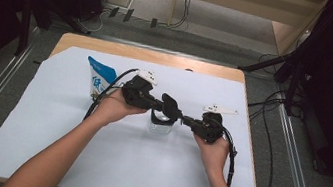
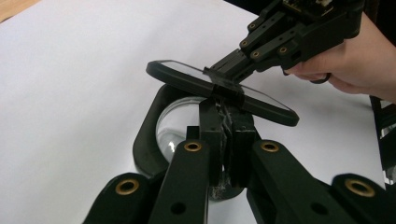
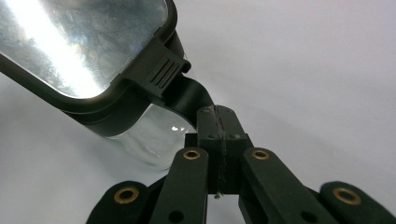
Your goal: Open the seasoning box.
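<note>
White paper covered the worktop [image 1: 92, 163] where, at frame centre, both tongs, left [image 1: 166, 104] and right [image 1: 189, 121], were clamped on the black-rimmed lid [image 2: 219, 88] tilted above its clear glass container [image 1: 160, 124].

The blue-and-white bag [image 1: 99, 79] bears large blue characters, too small to read.

black claws [image 2: 227, 140], brass rivets, trailing cables
</note>
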A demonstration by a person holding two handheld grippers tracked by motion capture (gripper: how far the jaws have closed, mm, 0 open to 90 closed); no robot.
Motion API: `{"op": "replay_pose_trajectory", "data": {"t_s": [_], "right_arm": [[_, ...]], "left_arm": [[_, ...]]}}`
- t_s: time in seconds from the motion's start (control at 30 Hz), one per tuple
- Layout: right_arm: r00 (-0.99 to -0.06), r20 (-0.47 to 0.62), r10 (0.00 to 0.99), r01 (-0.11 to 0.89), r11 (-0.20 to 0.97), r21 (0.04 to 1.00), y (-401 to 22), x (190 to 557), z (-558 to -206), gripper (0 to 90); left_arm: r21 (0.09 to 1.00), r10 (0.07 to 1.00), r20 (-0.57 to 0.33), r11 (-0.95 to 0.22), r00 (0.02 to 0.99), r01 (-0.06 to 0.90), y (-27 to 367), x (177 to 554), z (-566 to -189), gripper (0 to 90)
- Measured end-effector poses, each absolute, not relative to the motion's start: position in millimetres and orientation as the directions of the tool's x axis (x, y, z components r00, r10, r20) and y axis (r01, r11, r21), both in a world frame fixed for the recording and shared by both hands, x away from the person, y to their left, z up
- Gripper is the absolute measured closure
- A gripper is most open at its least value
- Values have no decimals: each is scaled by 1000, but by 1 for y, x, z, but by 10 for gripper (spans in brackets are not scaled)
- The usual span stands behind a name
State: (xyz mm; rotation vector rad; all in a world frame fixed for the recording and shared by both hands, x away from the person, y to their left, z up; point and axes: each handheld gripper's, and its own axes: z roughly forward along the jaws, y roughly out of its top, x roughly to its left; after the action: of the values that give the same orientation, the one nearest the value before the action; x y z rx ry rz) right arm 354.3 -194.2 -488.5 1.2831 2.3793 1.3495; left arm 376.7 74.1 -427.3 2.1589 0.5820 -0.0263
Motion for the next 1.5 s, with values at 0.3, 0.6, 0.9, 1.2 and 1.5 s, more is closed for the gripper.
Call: {"op": "replay_pose_trajectory", "data": {"t_s": [0.3,0.6,0.9,1.2,1.5], "right_arm": [[-634,279,722,610,245,753,-192,353,-488,900],[-635,275,722,608,247,755,-192,352,-489,900],[-636,273,721,605,248,756,-191,352,-489,900],[-635,270,724,605,247,757,-190,351,-489,900],[-646,243,723,588,269,763,-191,350,-487,885]], "left_arm": [[753,390,-215,-517,896,406,60,380,-423,900],[743,387,-214,-531,897,407,41,384,-422,900],[743,382,-220,-531,897,409,29,388,-426,900],[734,380,-218,-543,899,407,25,390,-431,900],[719,407,-292,-503,866,479,33,390,-432,807]]}}
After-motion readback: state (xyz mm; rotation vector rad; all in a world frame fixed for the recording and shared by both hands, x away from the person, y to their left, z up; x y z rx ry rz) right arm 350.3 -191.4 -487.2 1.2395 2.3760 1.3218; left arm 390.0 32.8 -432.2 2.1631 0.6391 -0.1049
